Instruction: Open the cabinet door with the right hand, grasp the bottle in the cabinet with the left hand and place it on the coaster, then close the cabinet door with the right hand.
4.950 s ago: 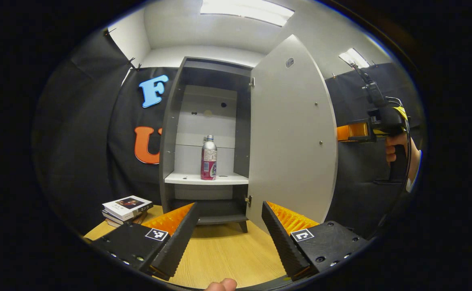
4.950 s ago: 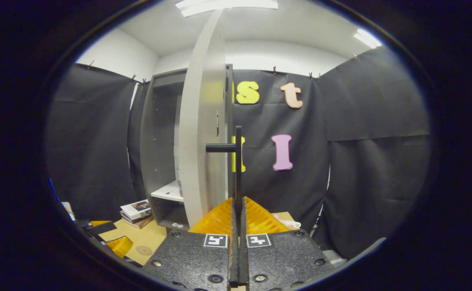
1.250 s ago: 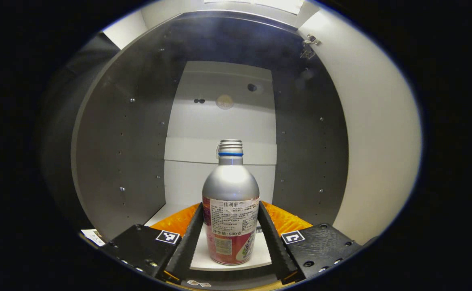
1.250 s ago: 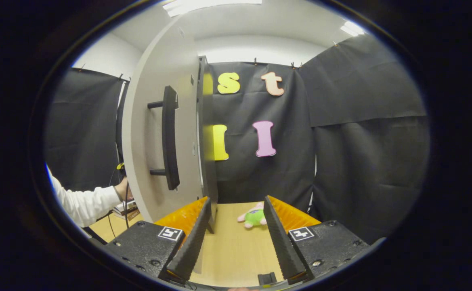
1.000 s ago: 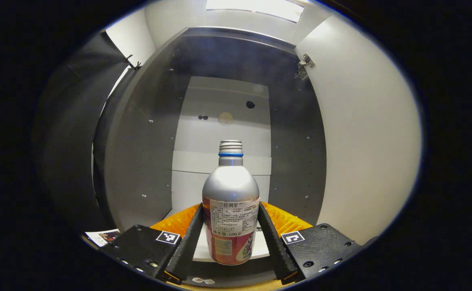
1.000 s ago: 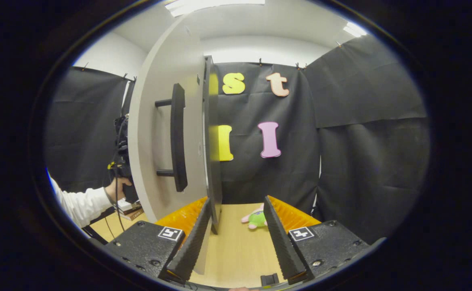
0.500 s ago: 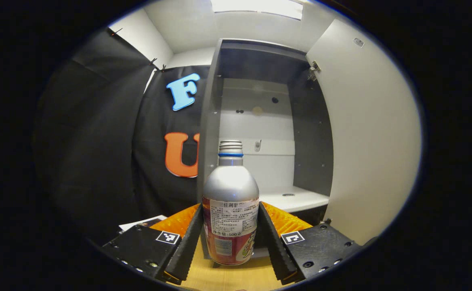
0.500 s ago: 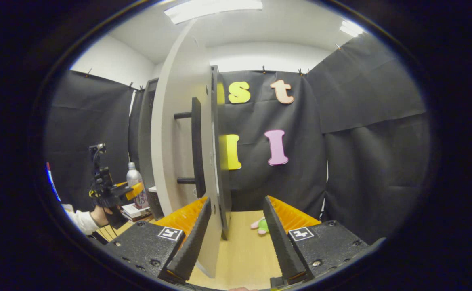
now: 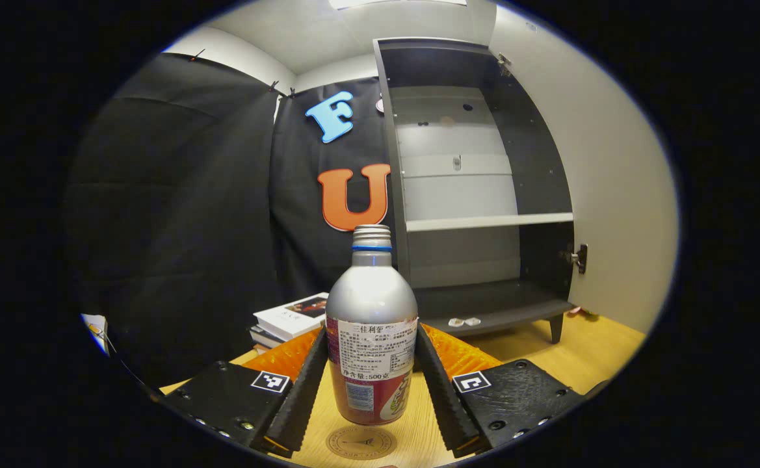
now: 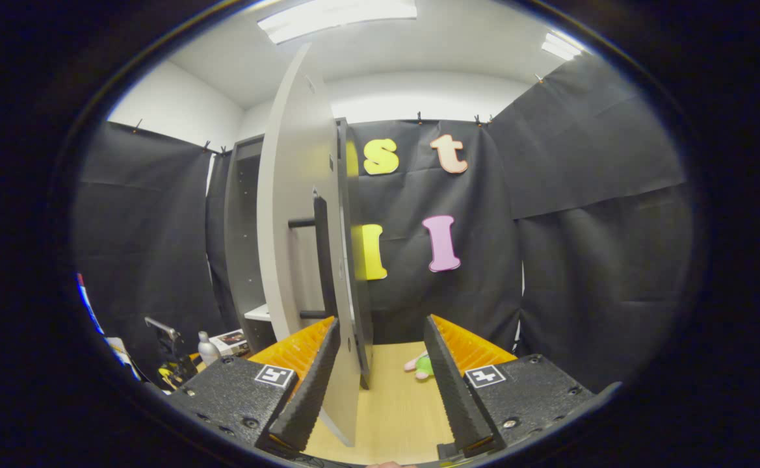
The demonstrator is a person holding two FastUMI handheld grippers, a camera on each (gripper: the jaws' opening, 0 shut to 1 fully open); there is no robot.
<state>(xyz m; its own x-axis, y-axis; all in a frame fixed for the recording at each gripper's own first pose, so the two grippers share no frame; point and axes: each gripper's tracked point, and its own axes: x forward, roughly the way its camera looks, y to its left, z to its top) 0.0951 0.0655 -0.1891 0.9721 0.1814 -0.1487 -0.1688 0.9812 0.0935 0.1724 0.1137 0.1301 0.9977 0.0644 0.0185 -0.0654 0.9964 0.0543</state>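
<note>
I'm bringing the bottle (image 9: 371, 338), pinched in my left gripper (image 9: 370, 390), out over the coaster (image 9: 361, 442); right gripper (image 10: 380, 383) waiting spread, door (image 10: 301, 227) unclosed

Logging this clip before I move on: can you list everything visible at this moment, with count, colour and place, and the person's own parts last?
bottle: 1, silver with a red label band, held upright just above the coaster
coaster: 1, tan, on the table under the bottle
cabinet: 1, grey with a white shelf, on the table, open
cabinet door: 1, light grey, swung open, black handle on its outer face
books: small stack, white cover on top, on the table left of the cabinet
plush toy: 1, green and pink, on the table beyond the door
table: 1, light wood
left tool: black with orange fingers, shut on the bottle
right tool: same colours, open, door edge between its fingers
</note>
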